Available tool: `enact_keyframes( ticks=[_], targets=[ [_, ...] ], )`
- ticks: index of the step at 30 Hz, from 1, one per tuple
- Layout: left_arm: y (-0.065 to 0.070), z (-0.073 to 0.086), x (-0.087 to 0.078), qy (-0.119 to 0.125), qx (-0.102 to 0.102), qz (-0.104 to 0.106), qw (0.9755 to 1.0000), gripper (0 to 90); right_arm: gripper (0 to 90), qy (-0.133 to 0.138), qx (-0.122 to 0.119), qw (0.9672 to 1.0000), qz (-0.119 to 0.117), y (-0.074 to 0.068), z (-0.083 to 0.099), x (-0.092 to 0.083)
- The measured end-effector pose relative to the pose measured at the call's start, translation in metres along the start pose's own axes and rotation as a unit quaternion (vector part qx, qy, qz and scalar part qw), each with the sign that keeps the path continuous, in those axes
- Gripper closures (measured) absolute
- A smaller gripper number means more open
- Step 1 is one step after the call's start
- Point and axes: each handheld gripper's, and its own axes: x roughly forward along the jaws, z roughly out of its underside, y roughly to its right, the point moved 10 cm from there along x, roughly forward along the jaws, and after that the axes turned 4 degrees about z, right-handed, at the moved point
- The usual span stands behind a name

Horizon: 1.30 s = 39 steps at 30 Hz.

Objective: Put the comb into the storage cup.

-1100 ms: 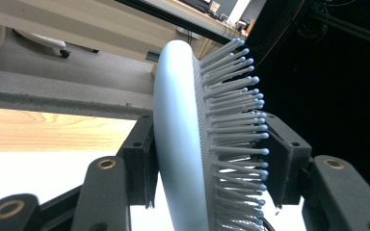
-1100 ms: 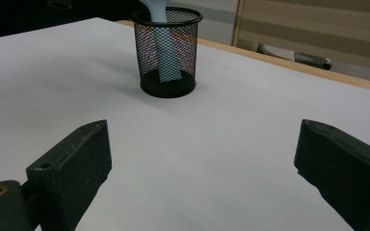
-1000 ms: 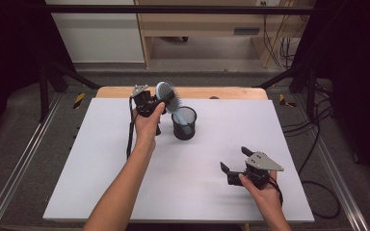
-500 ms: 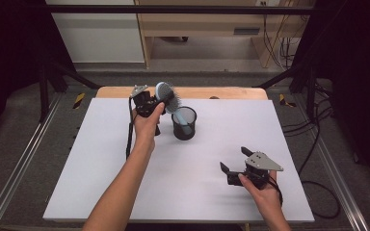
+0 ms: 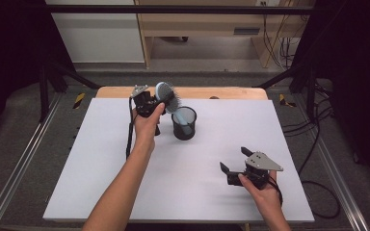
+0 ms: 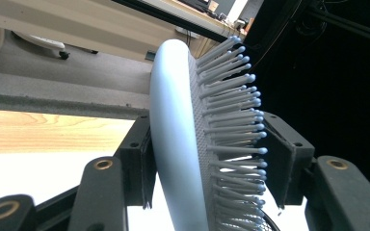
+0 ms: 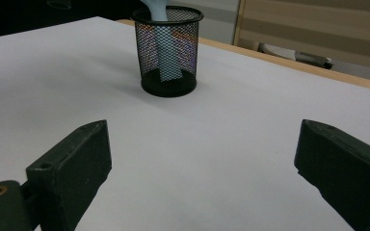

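Hairbrush (image 5: 165,94) and black mesh cup (image 5: 184,123) were seen from the high view at the far side of the white bench (image 5: 101,168). The brush head was held up in the air by the left tongs (image 5: 155,102). It was tipped over the cup, and its handle was poked down inside. The right tongs (image 5: 235,160) were kept low over the near right part of the bench, well apart from the cup. They were spread wide, with nothing between them.

From the left gripper view, the hairbrush (image 6: 173,144) was seen close up between the left tongs (image 6: 207,159). One pad was pressed on the smooth blue back, and the other was met by the bristle tips. The tongs were clamped on the brush head, though they had just been opened a little.

From the right gripper view, the cup (image 7: 168,53) was seen standing upright on the bench (image 7: 221,120), with the pale handle (image 7: 166,48) resting inside it. The right tongs (image 7: 202,159) were held apart and empty.

The brush is likely light and stiff. Its smooth back could slip, and its bristles would bend when squeezed. It is best taken by the head, back and bristles, as here. The cup looks light too and could be knocked over easily.
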Motion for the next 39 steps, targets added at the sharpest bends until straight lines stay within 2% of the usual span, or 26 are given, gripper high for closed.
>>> enact_keyframes(
  ticks=[5,8,13,15,19,21,29,34,37,39],
  targets=[
    [0.0,0.001,0.0,-0.002,0.008,-0.001,1.0,42.2,6.0,-0.001,0.0,1.0,-0.001,0.0,0.0,0.0],
    [-0.001,0.001,0.0,-0.002,0.008,-0.002,1.0,38.0,6.0,-0.001,0.0,1.0,-0.001,0.0,0.0,0.0],
    [-0.002,0.001,0.0,-0.004,0.005,0.001,1.0,25.8,5.9,-0.001,0.0,1.0,-0.001,0.0,0.0,0.0],
    [-0.002,0.0,-0.002,-0.002,0.015,-0.003,0.9999,22.7,5.9,-0.001,0.001,1.0,-0.001,-0.001,0.0,0.0],
    [-0.002,-0.001,-0.003,0.0,0.028,-0.009,0.9996,9.2,5.8,-0.001,0.001,1.0,-0.002,-0.001,0.0,0.0],
    [-0.001,-0.002,-0.005,0.0,0.036,-0.008,0.9993,6.9,5.7,-0.002,0.001,1.0,-0.003,-0.001,0.001,0.0],
    [-0.001,-0.002,-0.011,-0.001,0.057,-0.014,0.9983,5.0,5.6,-0.003,-0.001,1.0,-0.003,-0.002,0.001,0.001],
    [0.001,0.0,-0.016,-0.003,0.062,-0.009,0.9981,4.9,5.5,-0.003,-0.002,1.0,-0.002,-0.003,0.001,0.001],
    [0.002,0.004,-0.019,-0.012,0.073,-0.011,0.9972,4.3,5.3,-0.004,-0.004,1.0,-0.002,-0.003,0.001,0.001],
    [0.003,0.008,-0.022,-0.019,0.088,-0.016,0.9958,4.3,5.0,-0.004,-0.004,1.0,-0.001,-0.003,0.001,0.001]
  ],
)
